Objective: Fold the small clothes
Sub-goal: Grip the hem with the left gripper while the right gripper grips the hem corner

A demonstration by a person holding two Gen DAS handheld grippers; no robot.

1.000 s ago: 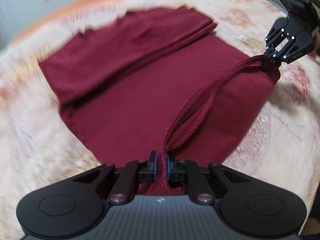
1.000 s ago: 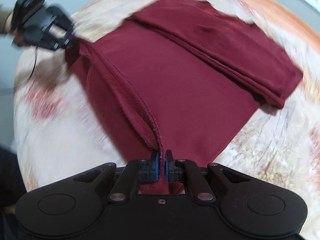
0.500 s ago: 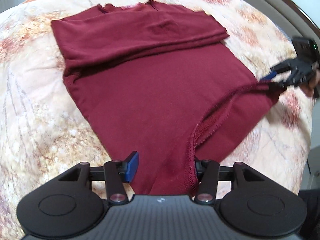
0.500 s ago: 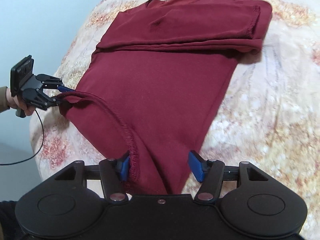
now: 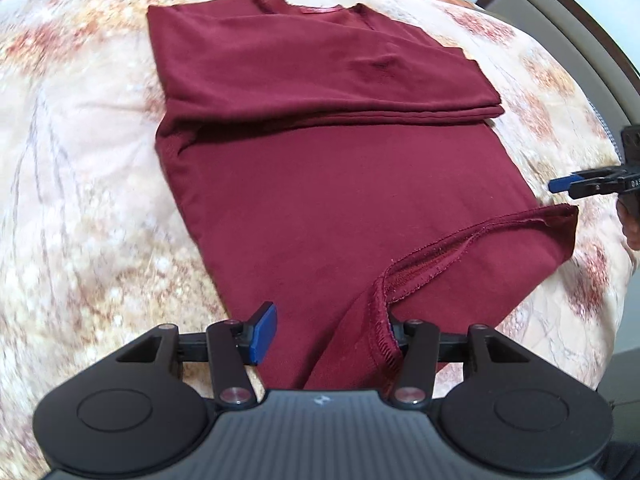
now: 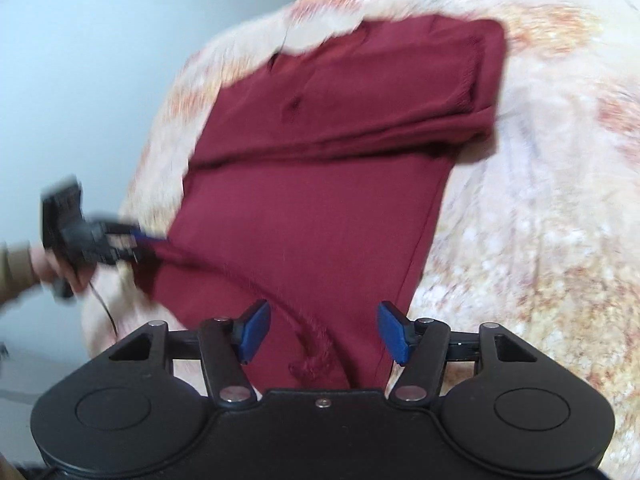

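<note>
A dark red garment [image 5: 320, 184] lies flat on the bed, its far part folded over into a thick band [image 5: 320, 80]. The near hem [image 5: 440, 256] is turned up and lies loose on the cloth. My left gripper [image 5: 330, 326] stands open at the hem's near corner; the fabric drapes against its right finger without being pinched. In the right wrist view my right gripper [image 6: 325, 330] is open and its jaws are opening wider, with the rolled hem [image 6: 316, 344] lying free between them. Each gripper shows in the other's view: right gripper [image 5: 580, 186], left gripper [image 6: 120, 240], blurred.
A cream and orange flowered blanket [image 5: 80, 200] covers the bed around the garment. A dark-framed board [image 5: 560, 20] stands beyond the bed's far right corner. A hand and sleeve [image 6: 36, 268] hold the left gripper, and a thin cable [image 6: 104, 304] hangs from it beside a pale wall [image 6: 80, 60].
Both grippers were shut on the hem, stretching it between them; both have opened and let it go. The hem has dropped slack onto the garment, and both hands rolled and drew back.
</note>
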